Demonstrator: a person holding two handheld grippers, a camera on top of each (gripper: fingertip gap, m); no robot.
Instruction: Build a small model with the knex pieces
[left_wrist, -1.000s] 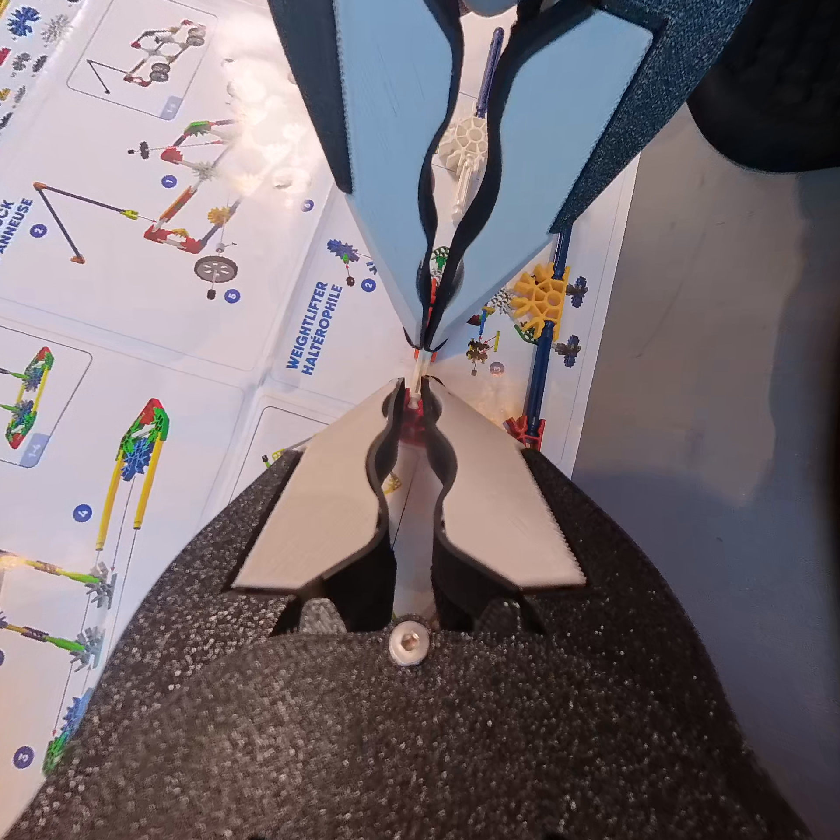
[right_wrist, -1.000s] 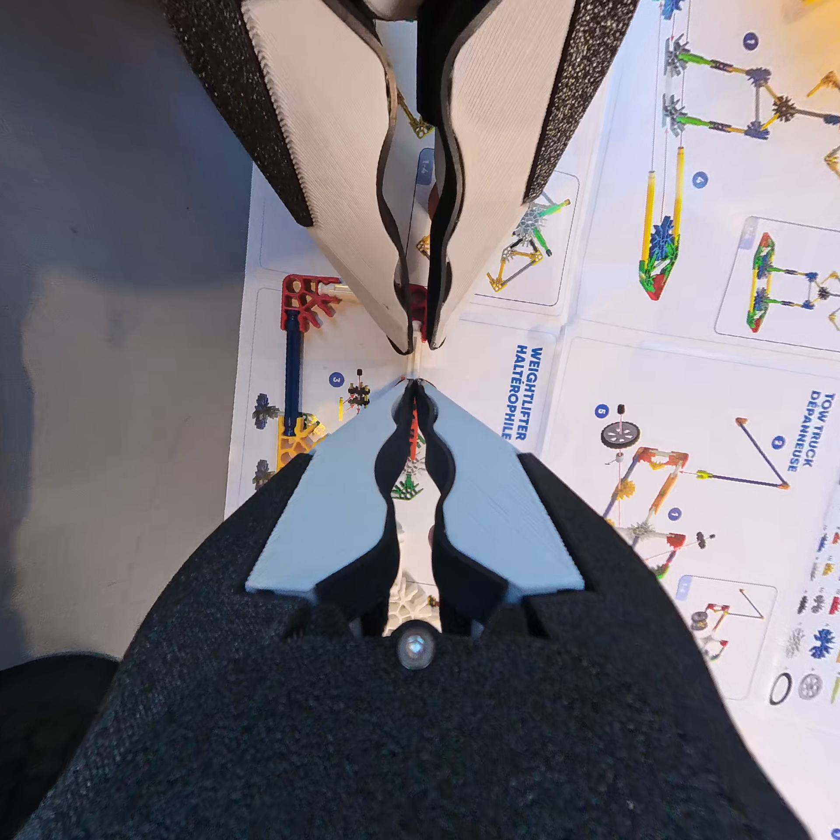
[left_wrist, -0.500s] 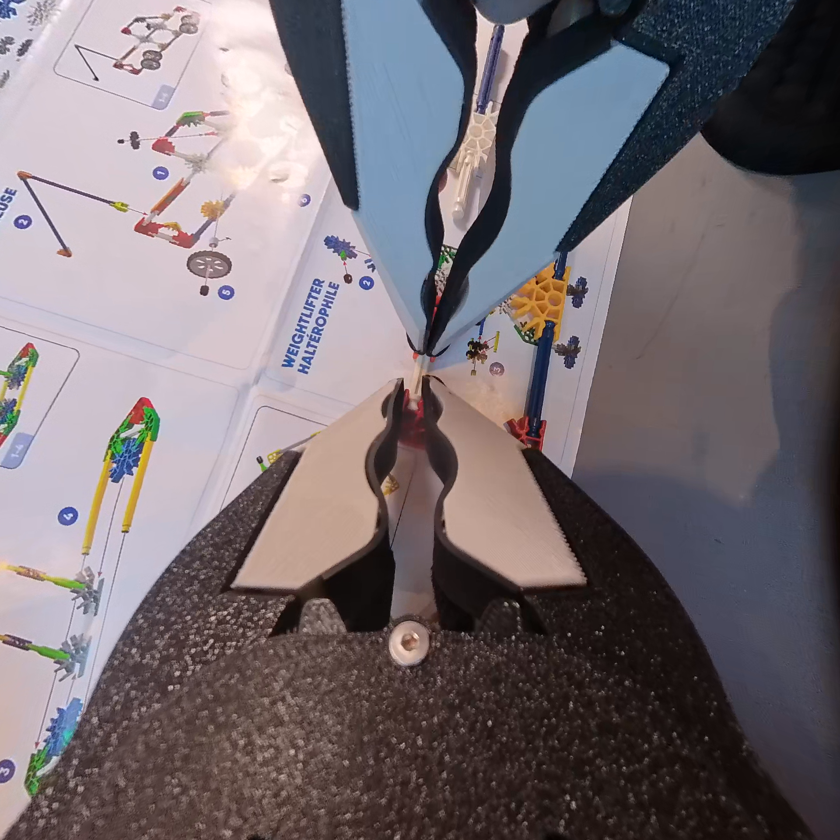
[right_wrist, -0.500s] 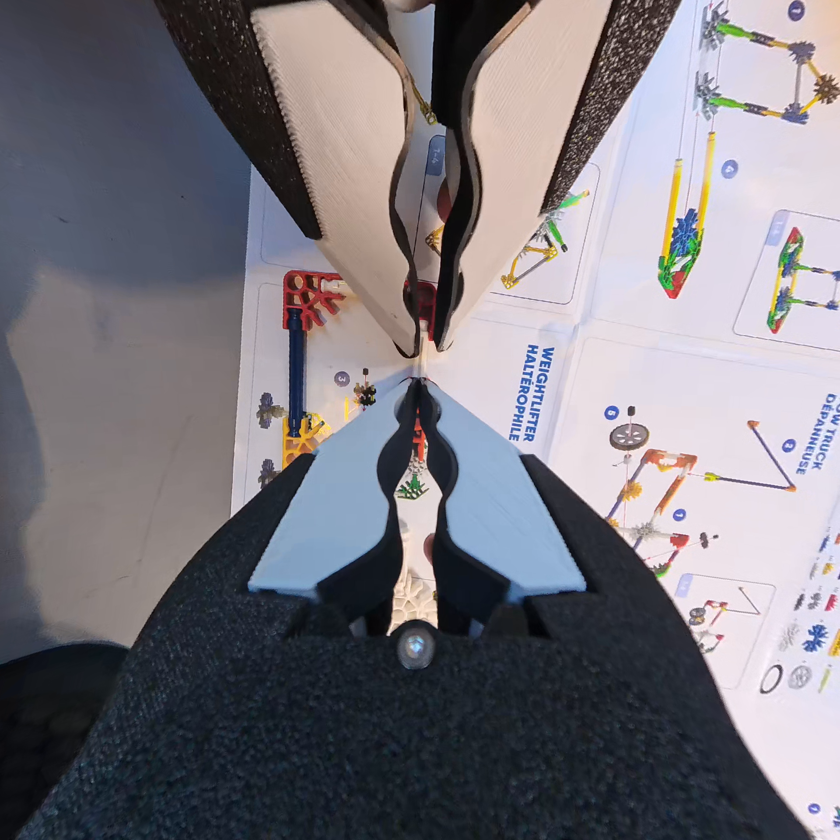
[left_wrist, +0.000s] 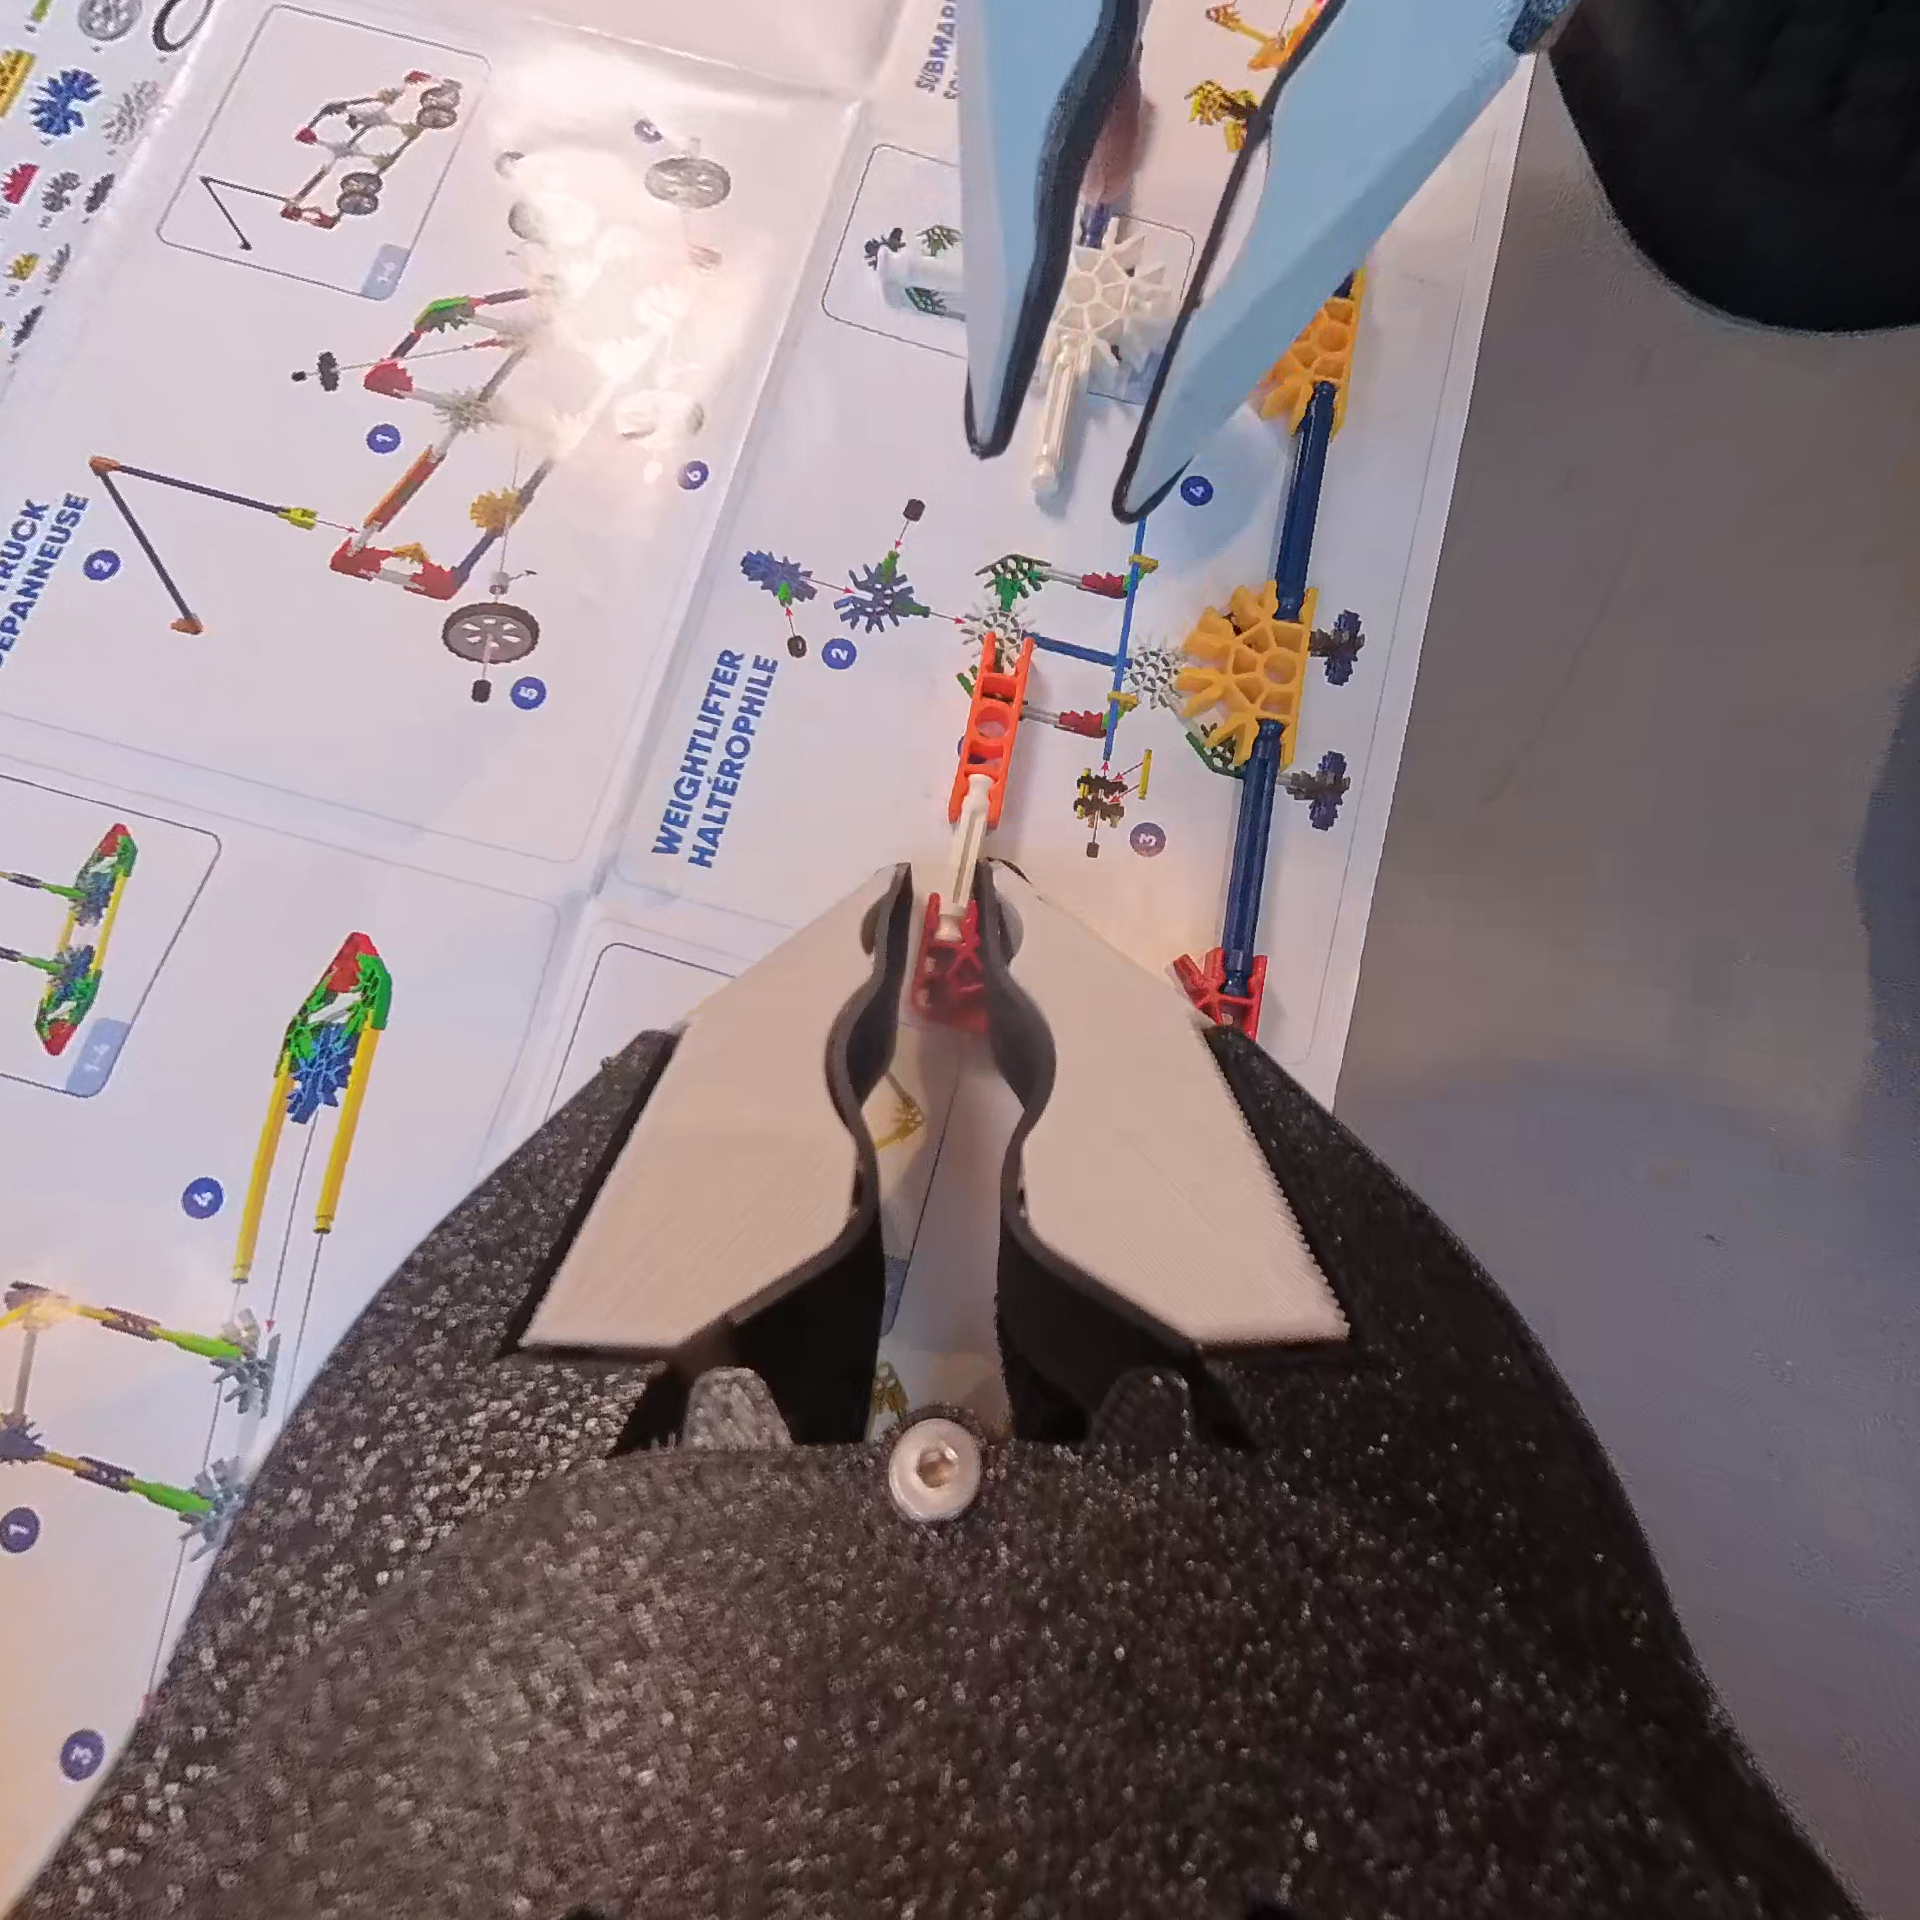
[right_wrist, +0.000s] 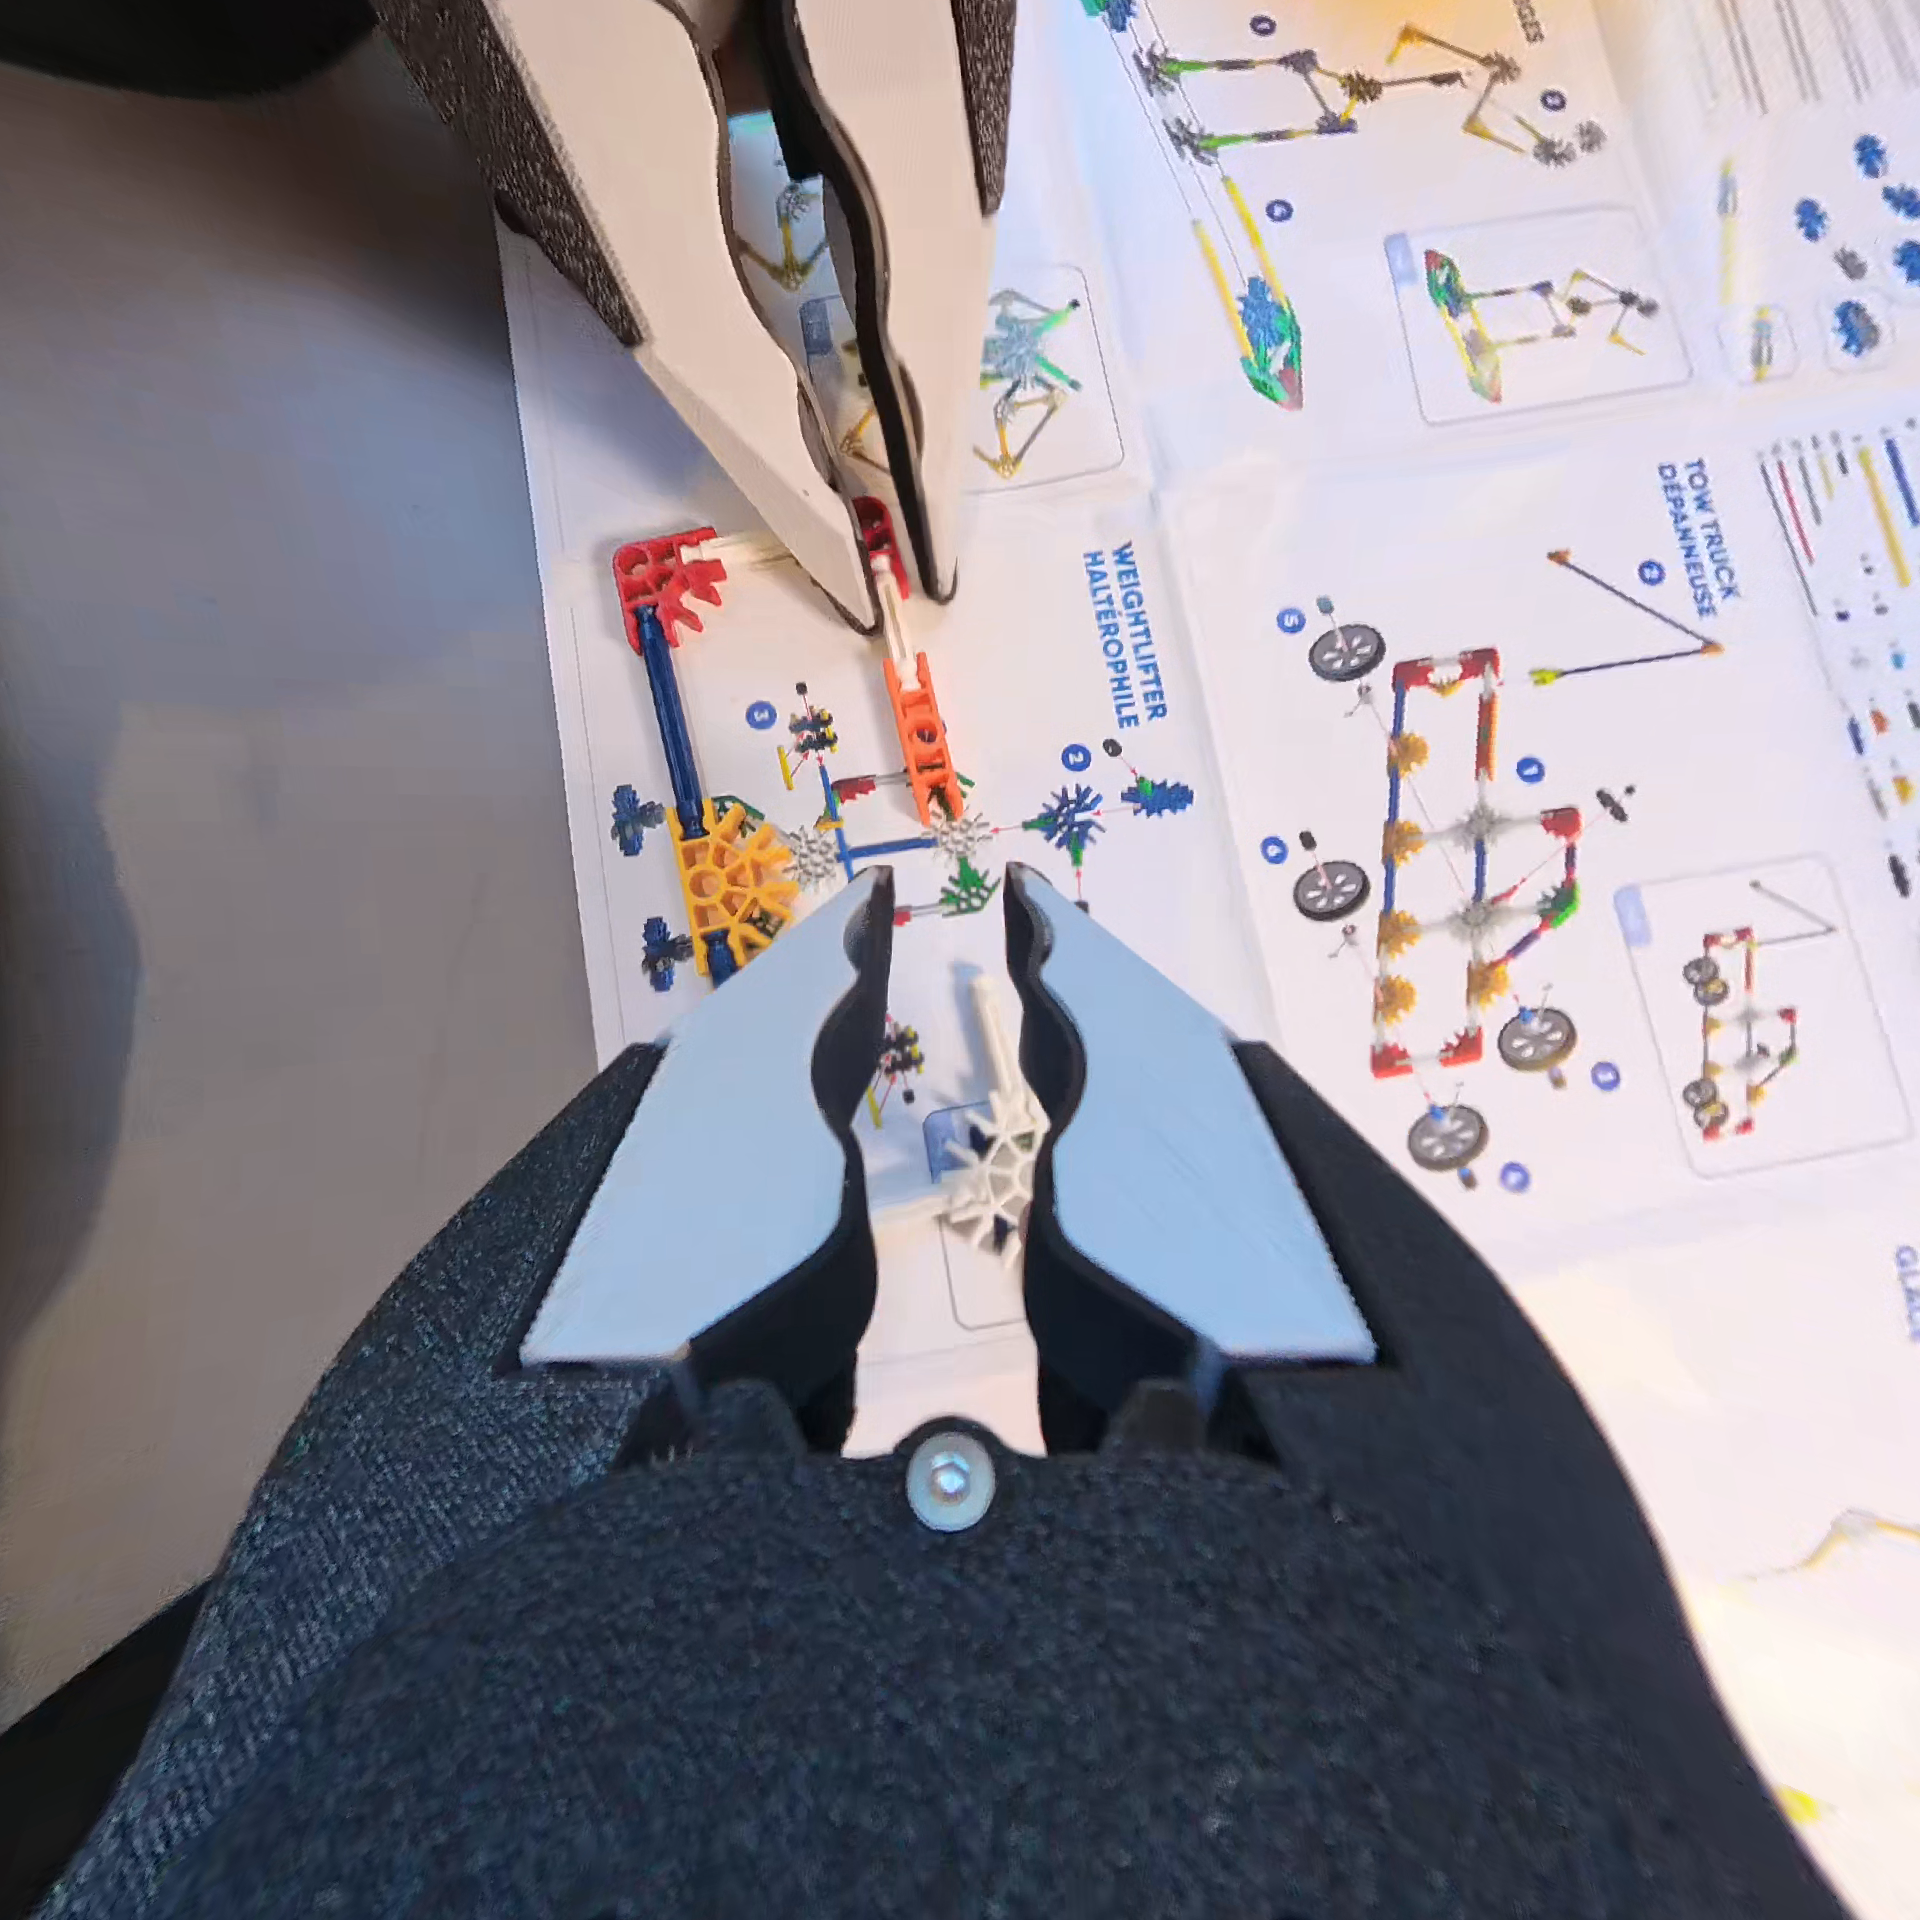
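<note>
My left gripper (left_wrist: 951, 883), with grey fingers, is shut on a red connector (left_wrist: 951, 966). A short white rod (left_wrist: 966, 842) runs from it into an orange connector (left_wrist: 992, 727) that sticks out ahead. The same piece shows in the right wrist view: the orange connector (right_wrist: 920, 743) and the left gripper (right_wrist: 904, 608) beyond it. My right gripper (right_wrist: 948, 883), with light blue fingers, is open and empty, a short way back from the orange connector. A white snowflake connector with white rods (right_wrist: 997, 1153) lies on the sheet between its fingers; it also shows in the left wrist view (left_wrist: 1107, 301).
A large printed instruction sheet (left_wrist: 416, 727) covers the grey table (left_wrist: 1662, 935). On its edge lies an assembly of a blue rod (left_wrist: 1262, 821), yellow connectors (left_wrist: 1247, 665) and a red corner connector (left_wrist: 1221, 987); it also shows in the right wrist view (right_wrist: 717, 883). Across from one pair of fingers to the other is roughly 7 centimeters.
The right gripper has let go of the orange connector, opened and drawn back. The left gripper still holds the red connector with rod and orange connector attached.
</note>
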